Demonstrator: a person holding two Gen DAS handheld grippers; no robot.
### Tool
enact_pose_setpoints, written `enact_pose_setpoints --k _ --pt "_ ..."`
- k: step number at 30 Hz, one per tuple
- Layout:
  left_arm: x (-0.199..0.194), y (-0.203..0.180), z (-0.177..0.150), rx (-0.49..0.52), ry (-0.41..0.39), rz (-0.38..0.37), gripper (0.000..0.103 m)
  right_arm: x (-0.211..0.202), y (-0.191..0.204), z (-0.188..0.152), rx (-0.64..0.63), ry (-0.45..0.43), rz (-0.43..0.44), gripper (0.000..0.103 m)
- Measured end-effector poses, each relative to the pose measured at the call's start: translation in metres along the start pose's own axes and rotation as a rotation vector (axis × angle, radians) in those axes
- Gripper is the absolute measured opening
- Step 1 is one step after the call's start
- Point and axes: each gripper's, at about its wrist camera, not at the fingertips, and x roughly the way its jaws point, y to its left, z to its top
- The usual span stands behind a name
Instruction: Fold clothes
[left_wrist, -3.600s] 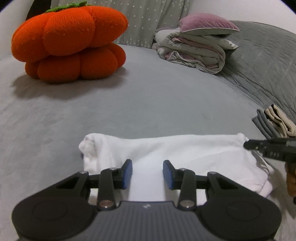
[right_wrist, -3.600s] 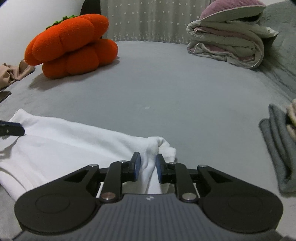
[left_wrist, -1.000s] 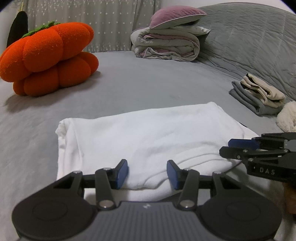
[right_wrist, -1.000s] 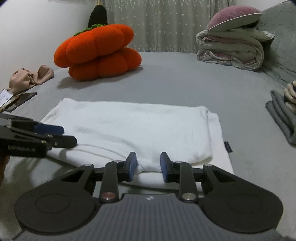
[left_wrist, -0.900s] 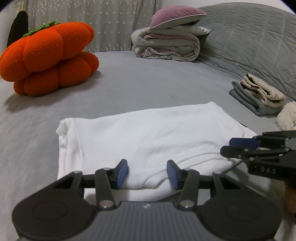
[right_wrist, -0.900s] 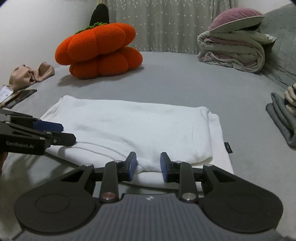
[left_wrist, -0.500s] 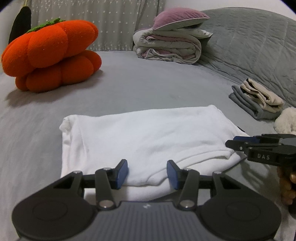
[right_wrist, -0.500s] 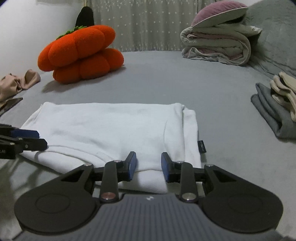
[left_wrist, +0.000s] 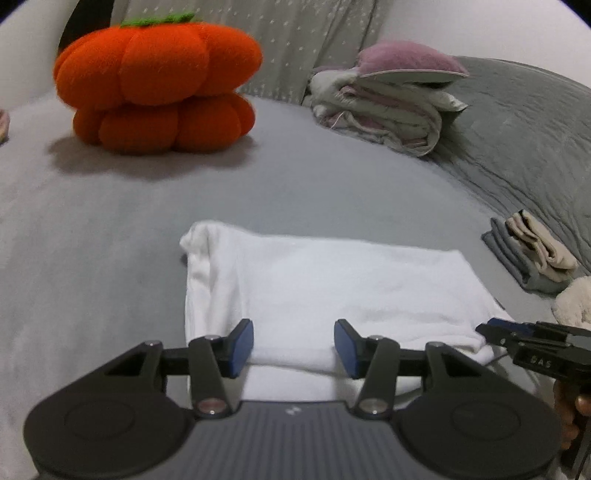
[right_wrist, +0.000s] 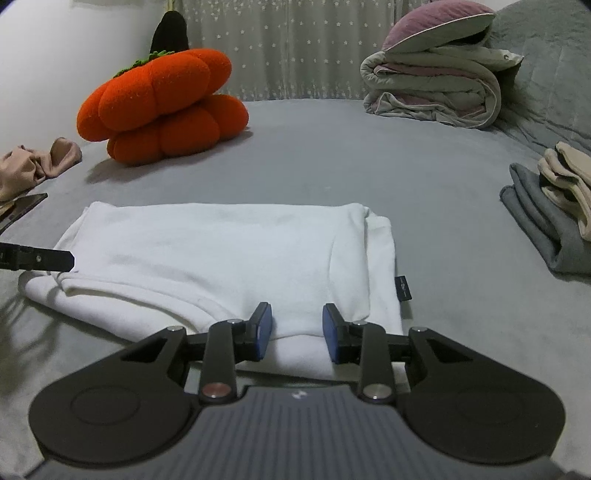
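A white folded garment (left_wrist: 332, 280) lies flat on the grey bed, its folded-over layer towards me and a small dark label at its right edge (right_wrist: 403, 287). My left gripper (left_wrist: 293, 345) hovers at the garment's near edge. Its jaws are opening, and the cloth lies under the gap without the pads pressing it. My right gripper (right_wrist: 297, 330) stands open over the near right part of the same garment (right_wrist: 221, 251). The right gripper's tip (left_wrist: 495, 330) shows at the cloth's right corner, and the left gripper's tip (right_wrist: 55, 260) at its left end.
An orange pumpkin cushion (right_wrist: 162, 107) sits at the back left, a rolled quilt with a purple pillow (right_wrist: 436, 85) at the back right. Folded grey and beige clothes (right_wrist: 554, 206) lie to the right, a crumpled beige cloth (right_wrist: 37, 162) to the left.
The left gripper has slid left along the garment's near edge and rolled, so the cloth sits further right in its view. The right view has swung slightly; the garment lies as before.
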Motion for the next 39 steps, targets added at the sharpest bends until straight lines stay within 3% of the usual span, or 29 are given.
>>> enact_pose_setpoints --k 6,12,16,27,33,39 --pt "0.003 0.007 0.017 -0.011 -0.088 0.007 0.054 0.000 0.000 -0.002 -0.003 -0.006 -0.001 0.033" --pt "0.026 0.020 0.009 0.002 -0.009 0.038 0.052 0.001 0.000 -0.003 -0.006 -0.010 0.000 0.033" --pt "0.022 0.018 0.003 0.056 0.000 0.046 0.052 0.001 0.000 -0.004 -0.009 -0.012 0.001 0.033" --pt "0.023 0.012 0.004 0.058 0.011 0.062 0.054 -0.007 -0.006 0.017 0.011 -0.035 0.026 0.034" --pt "0.022 0.013 0.004 0.059 0.014 0.063 0.056 0.023 -0.019 0.039 0.031 -0.029 0.000 0.034" --pt "0.022 0.014 0.005 0.065 0.020 0.065 0.057 0.043 -0.033 0.024 0.056 0.029 0.026 0.036"
